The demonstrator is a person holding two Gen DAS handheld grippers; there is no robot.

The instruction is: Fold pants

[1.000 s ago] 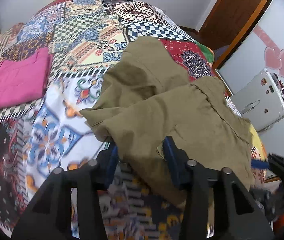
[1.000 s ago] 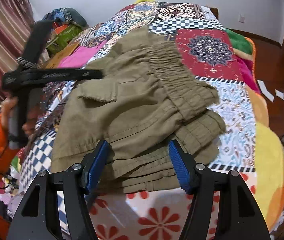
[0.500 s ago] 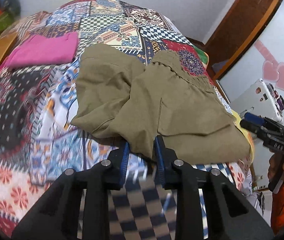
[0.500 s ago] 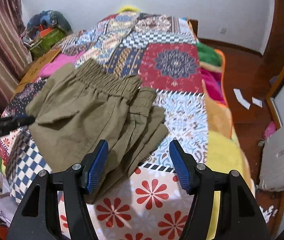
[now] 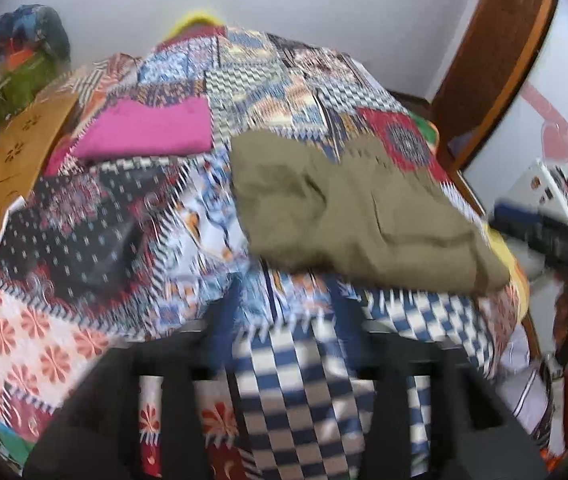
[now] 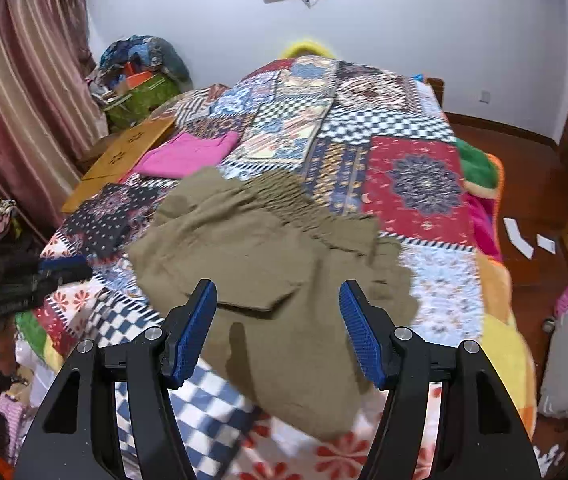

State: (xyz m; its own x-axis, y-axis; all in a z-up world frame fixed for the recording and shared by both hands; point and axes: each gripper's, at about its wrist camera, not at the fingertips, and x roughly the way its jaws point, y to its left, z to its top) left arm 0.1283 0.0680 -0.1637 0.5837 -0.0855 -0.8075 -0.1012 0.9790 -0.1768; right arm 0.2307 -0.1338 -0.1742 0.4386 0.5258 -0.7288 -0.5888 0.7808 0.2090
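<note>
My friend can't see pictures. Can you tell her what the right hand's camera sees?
Folded olive pants lie on a bed under a colourful patchwork quilt. The right gripper hovers open above them, its blue pads holding nothing. A folded pink cloth lies farther back on the quilt.

Pants [image 6: 276, 256] lie on the bedspread [image 6: 403, 184] near the bed's foot; behind them to the left sits a folded cloth [image 6: 188, 154], the cardboard sheet [image 6: 124, 160] just beyond it.
</note>
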